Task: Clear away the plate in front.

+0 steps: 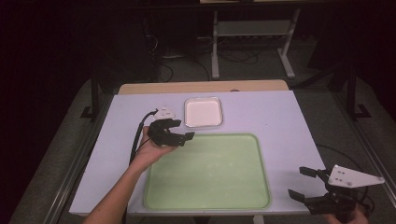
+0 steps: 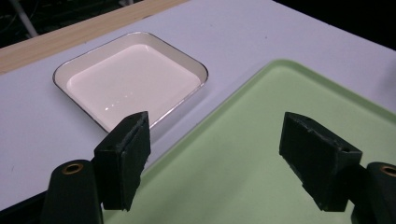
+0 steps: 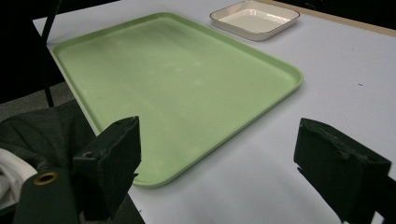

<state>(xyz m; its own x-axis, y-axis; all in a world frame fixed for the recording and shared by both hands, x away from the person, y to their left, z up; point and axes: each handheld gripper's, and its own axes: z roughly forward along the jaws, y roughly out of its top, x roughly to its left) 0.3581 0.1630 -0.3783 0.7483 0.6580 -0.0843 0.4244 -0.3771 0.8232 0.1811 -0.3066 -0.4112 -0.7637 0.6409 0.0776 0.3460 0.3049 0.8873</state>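
Observation:
A large light green tray (image 1: 208, 171) lies flat on the white table, and a small white square dish (image 1: 203, 112) sits just beyond its far edge. My left gripper (image 1: 181, 129) hovers at the green tray's far left corner, jaws open and empty. In the left gripper view the left gripper (image 2: 215, 154) frames the tray edge (image 2: 243, 88) with the dish (image 2: 130, 77) ahead on the left. My right gripper (image 1: 299, 183) is open near the table's front right corner. In the right gripper view the right gripper (image 3: 217, 168) looks across the tray (image 3: 177, 70) toward the dish (image 3: 254, 17).
The table's wooden far edge (image 1: 201, 87) lies behind the dish. A metal frame (image 1: 252, 42) and cables stand on the dark floor beyond. Bare white tabletop (image 1: 285, 121) lies right of the tray. Dark cloth (image 3: 42, 135) shows at lower left of the right gripper view.

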